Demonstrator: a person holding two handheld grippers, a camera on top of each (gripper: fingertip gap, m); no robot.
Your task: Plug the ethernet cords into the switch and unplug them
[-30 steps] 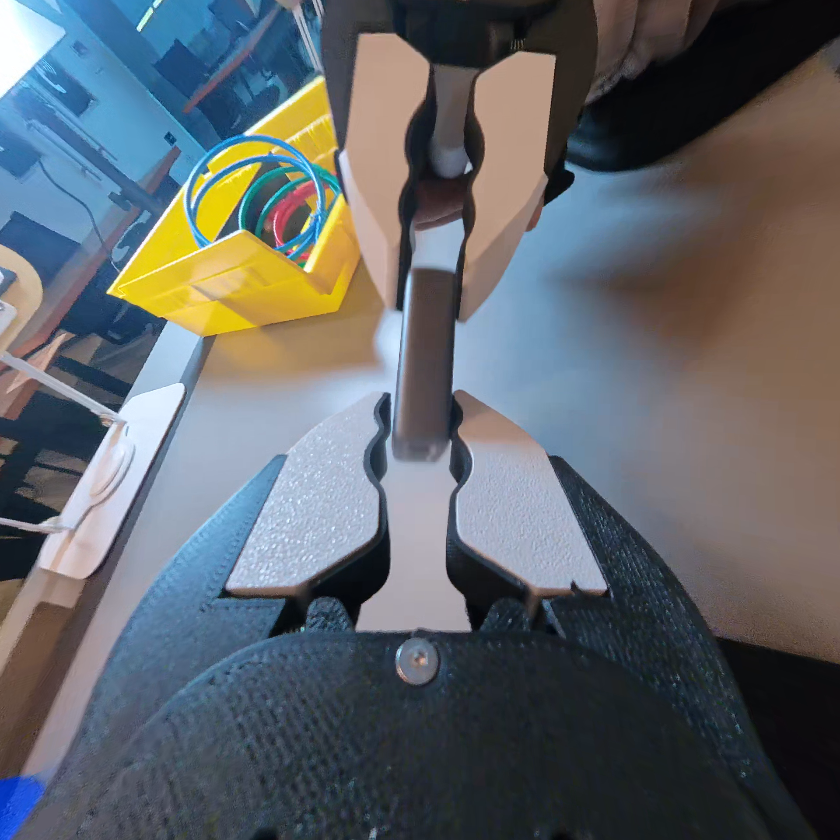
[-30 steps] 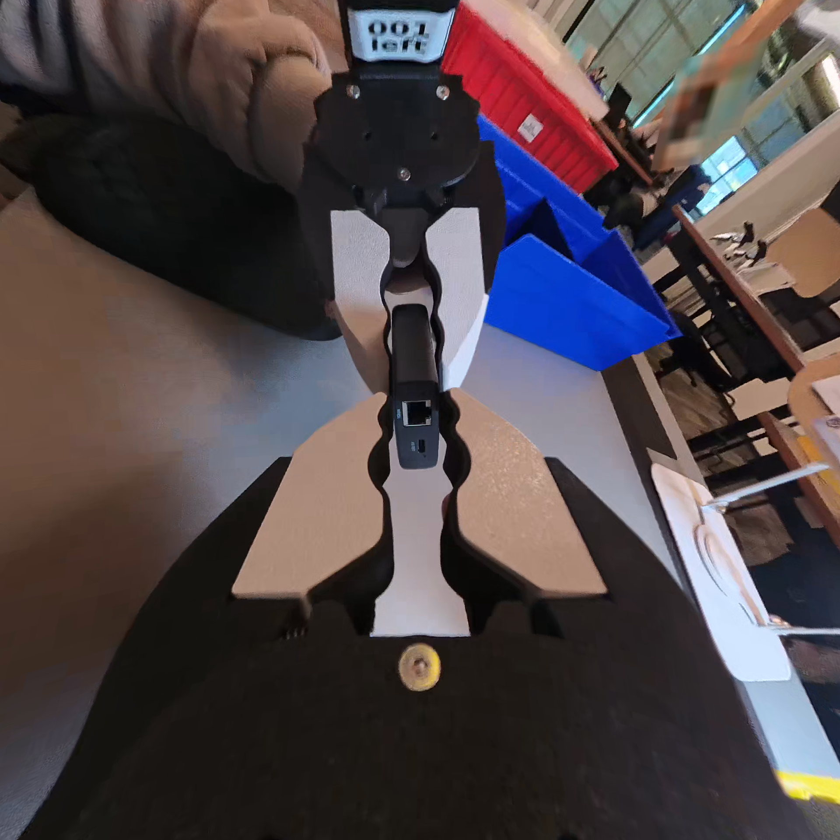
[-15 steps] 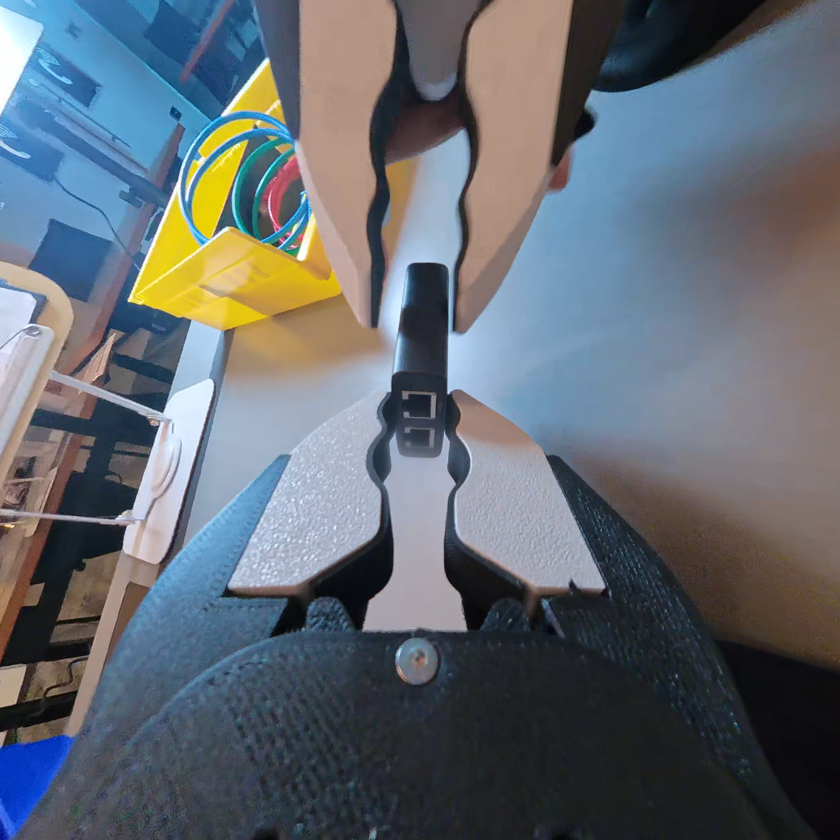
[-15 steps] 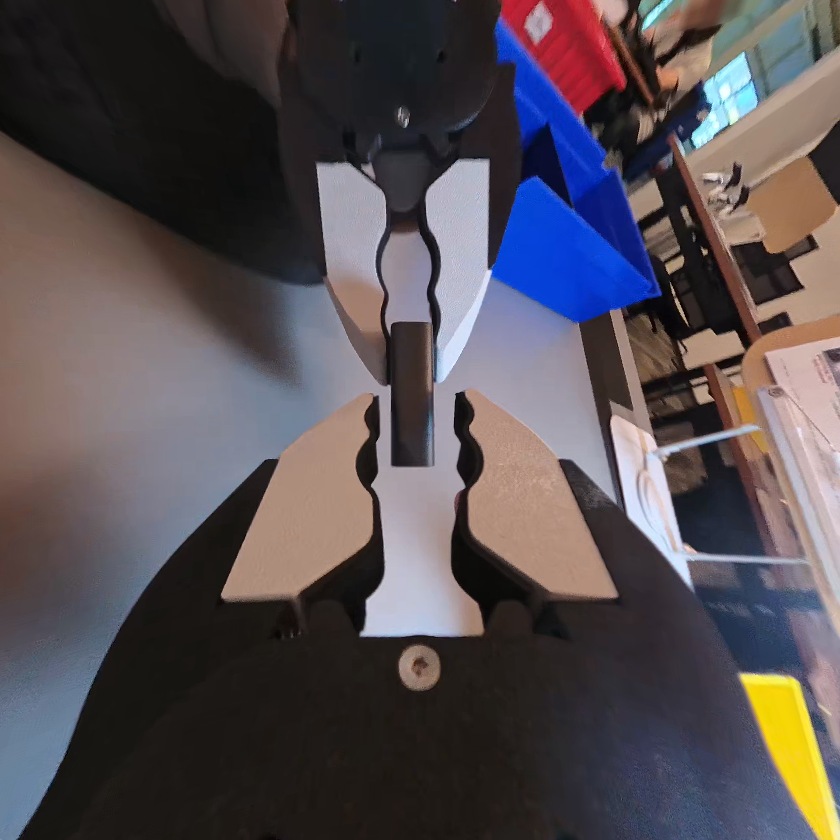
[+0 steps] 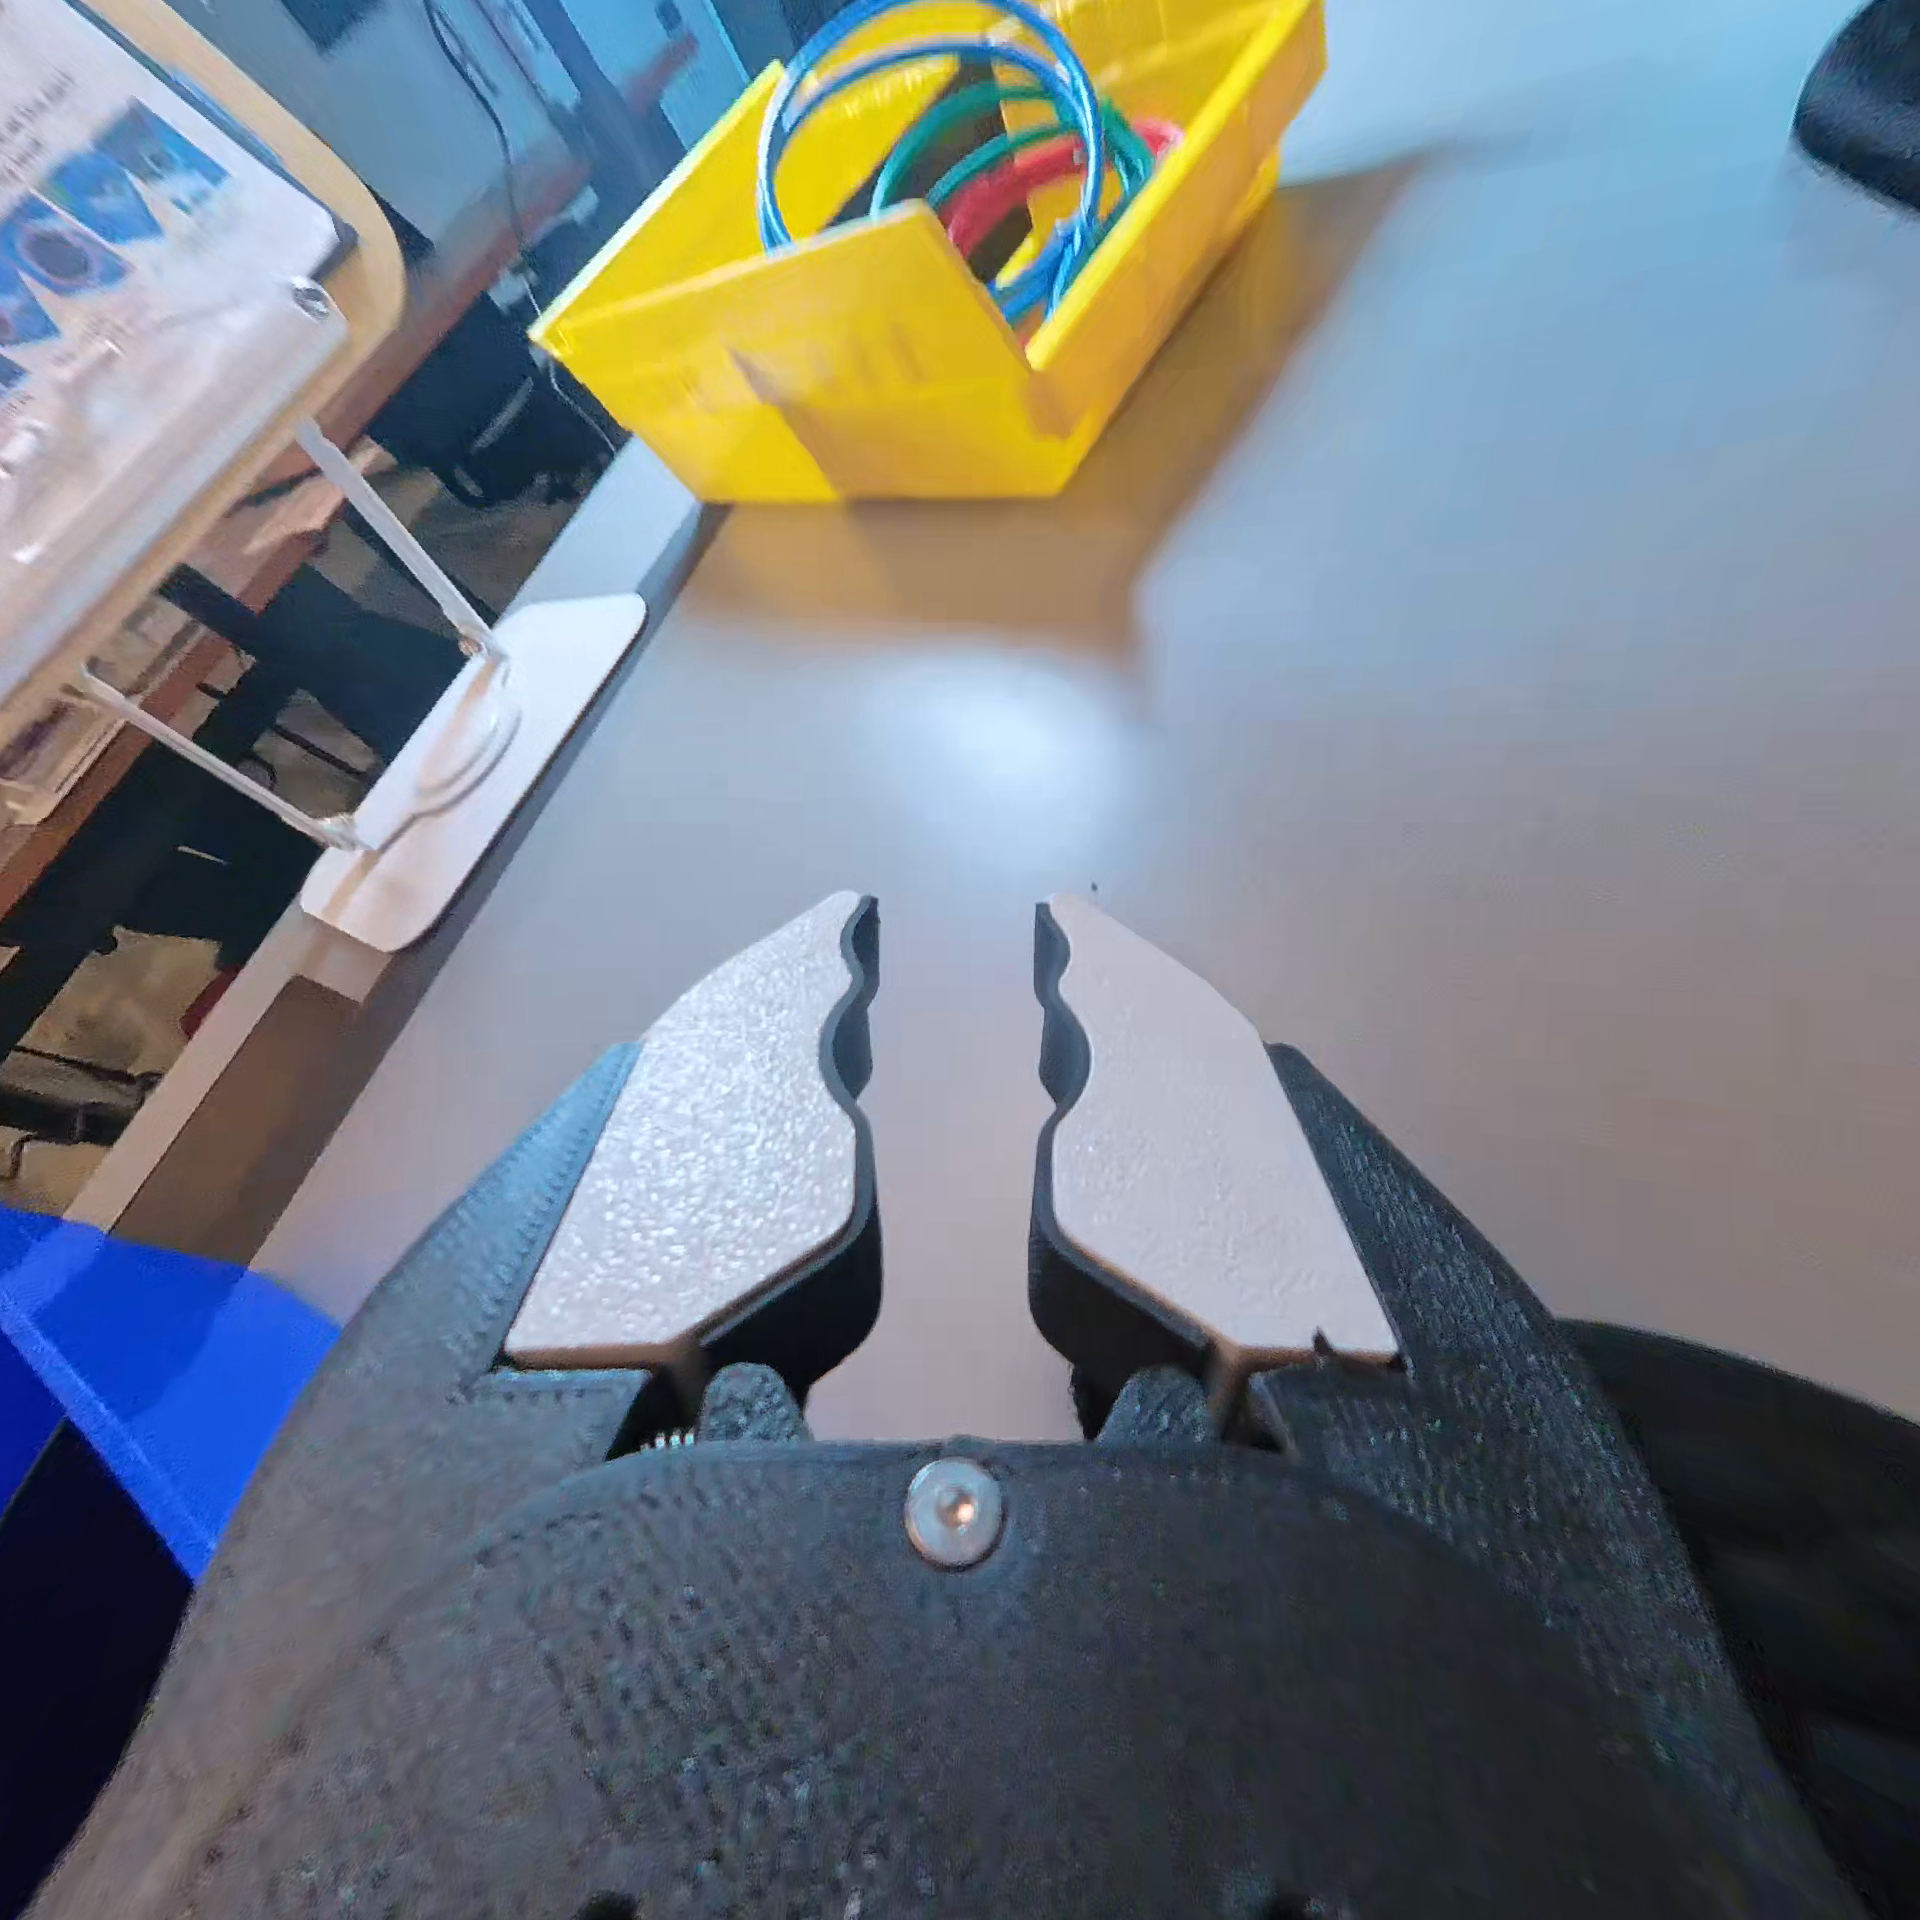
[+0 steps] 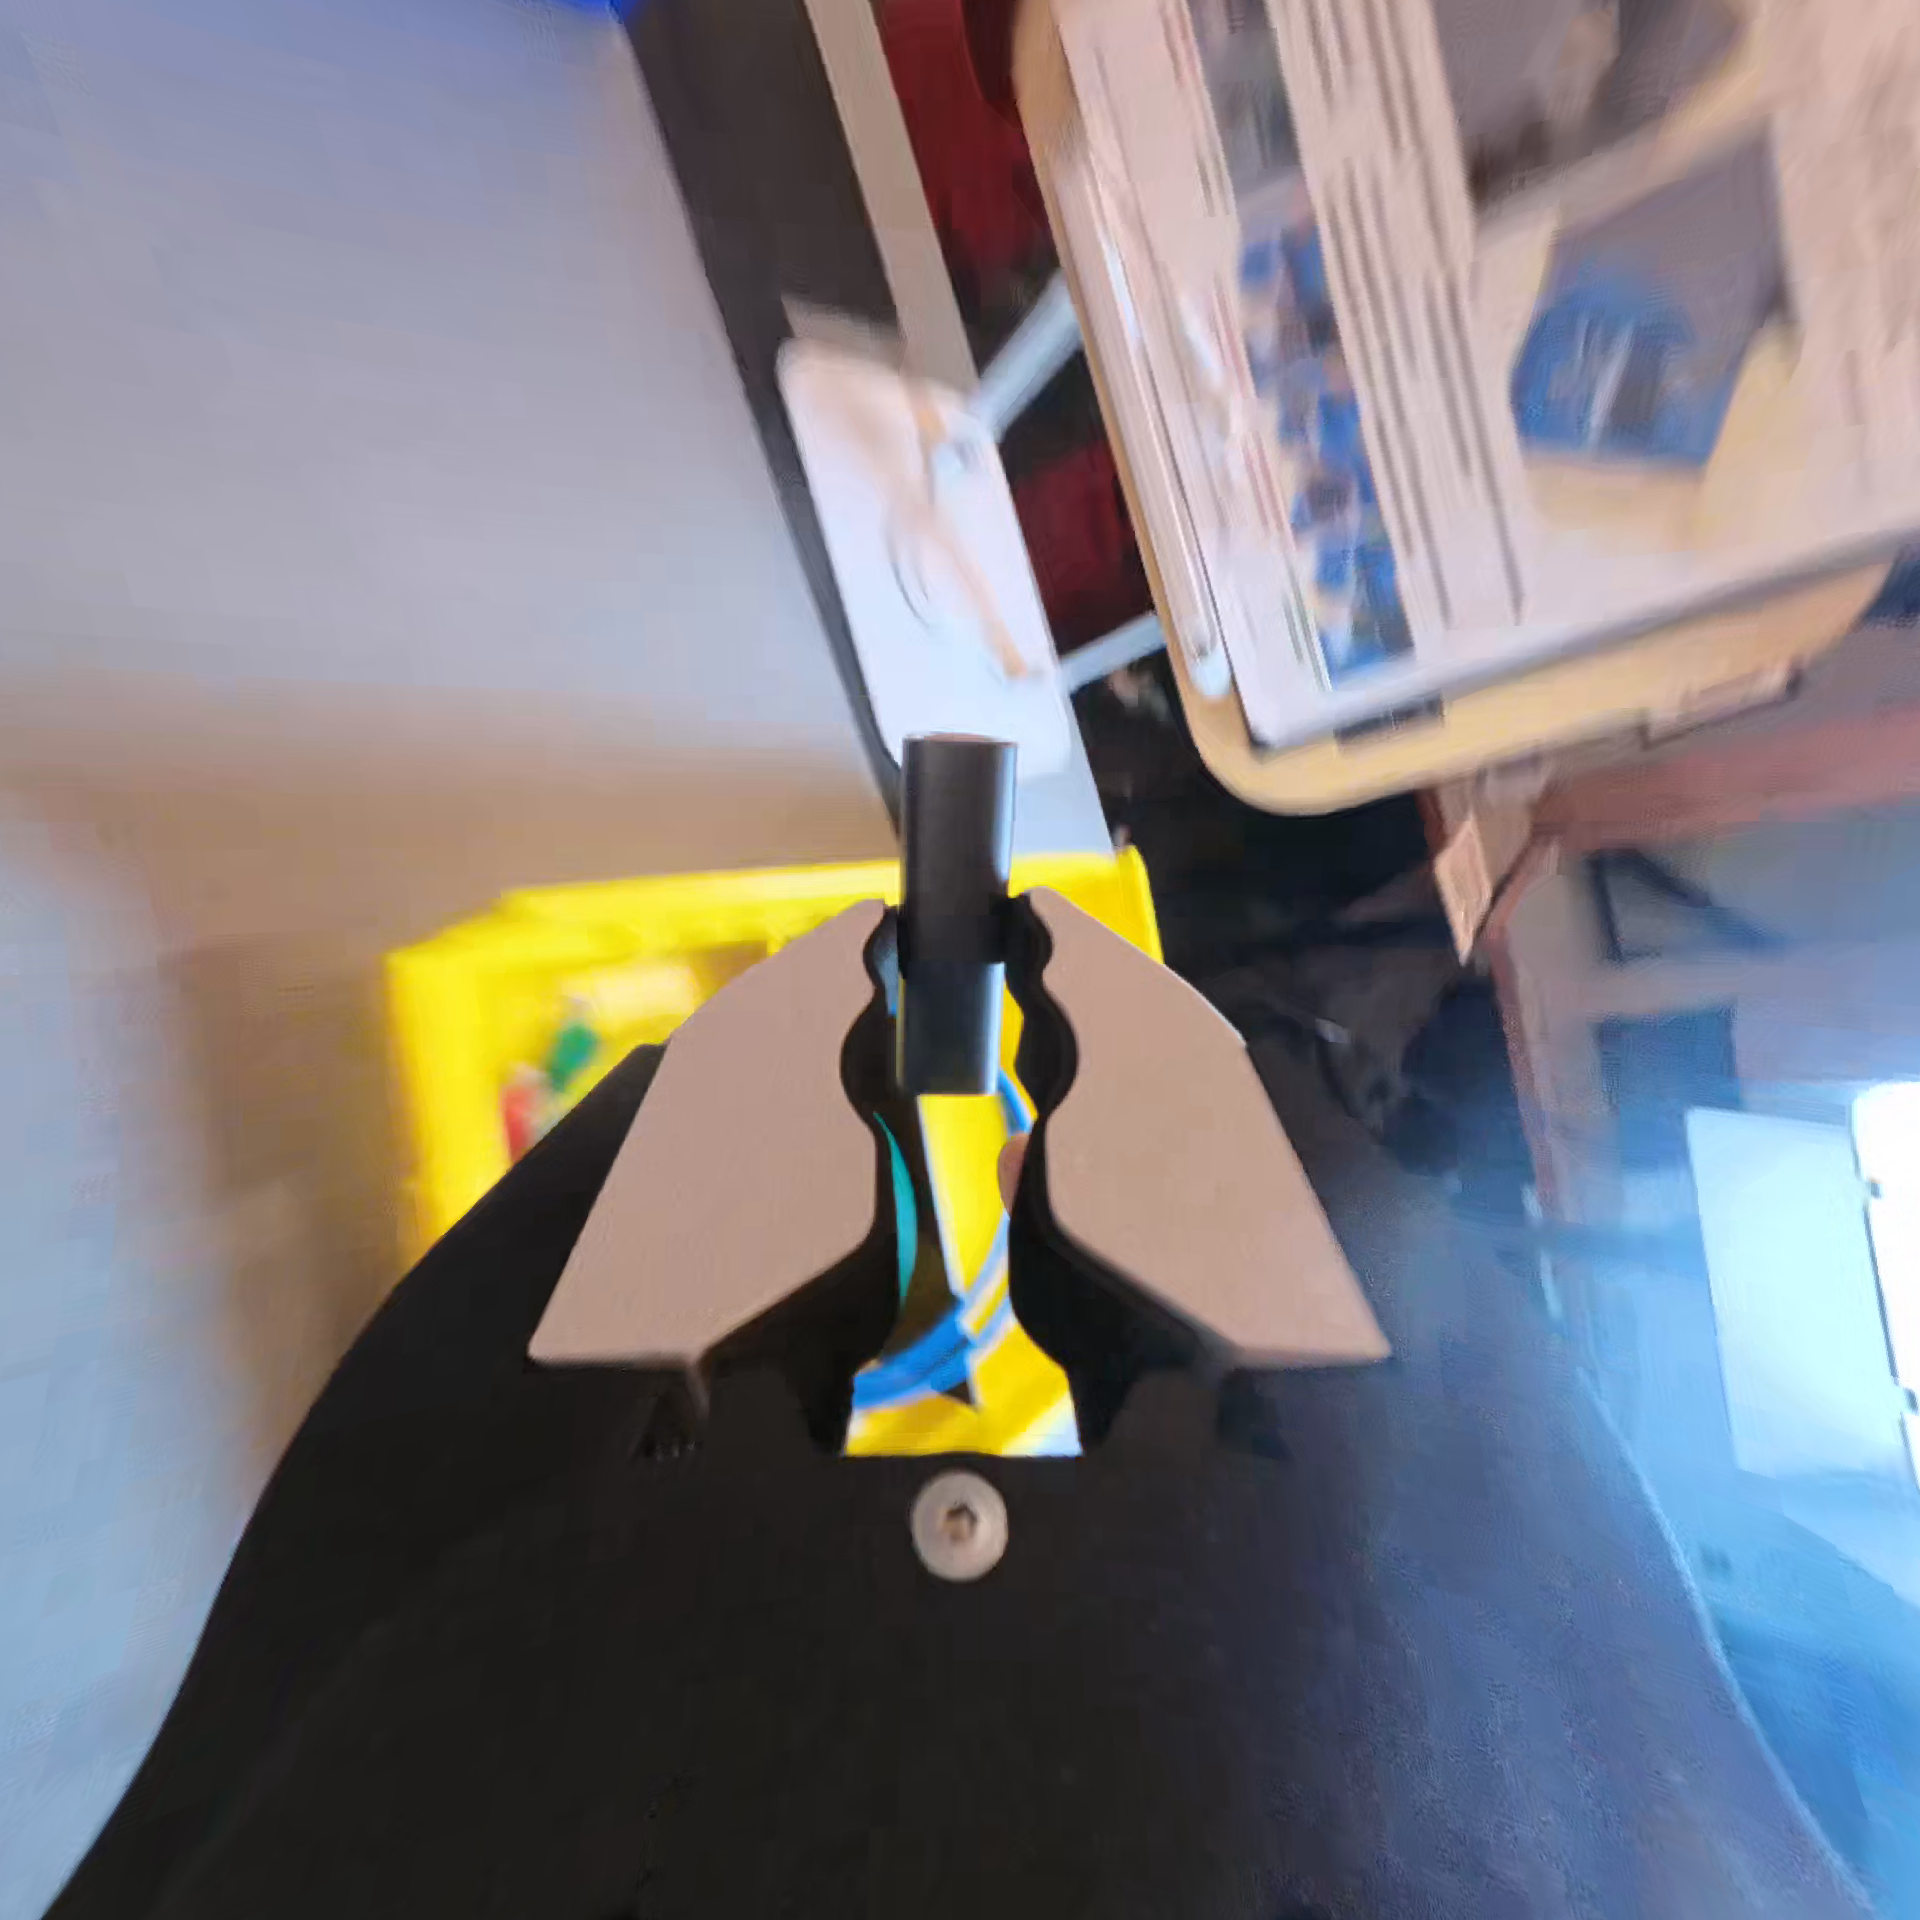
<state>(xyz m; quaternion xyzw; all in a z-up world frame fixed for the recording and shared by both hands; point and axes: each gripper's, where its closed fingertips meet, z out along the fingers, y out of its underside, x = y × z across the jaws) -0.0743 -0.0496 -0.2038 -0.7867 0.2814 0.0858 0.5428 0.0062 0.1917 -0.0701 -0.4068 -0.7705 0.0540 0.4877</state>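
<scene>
My right gripper (image 6: 956,914) is shut on a small black switch (image 6: 956,831), which sticks out past the fingertips. It hangs over the yellow bin (image 6: 623,935), and blue and green cords (image 6: 982,1320) show between the fingers. The right wrist view is blurred. My left gripper (image 5: 956,914) is open and empty, low over the grey table (image 5: 1455,831). In the left wrist view the yellow bin (image 5: 831,384) stands at the far edge with coiled blue, green and red ethernet cords (image 5: 935,125) inside. The switch does not show in that view.
A clear sign stand with a white base (image 5: 478,769) sits at the table's left edge; it also shows in the right wrist view (image 6: 914,520). A blue bin (image 5: 125,1351) is at lower left. A dark object (image 5: 1870,114) lies at far right. The tips of one gripper are about 30 cm away from the tips of the other.
The left gripper let go of the switch, opened and drew away. The right gripper closed on the switch and swung it over the yellow bin.
</scene>
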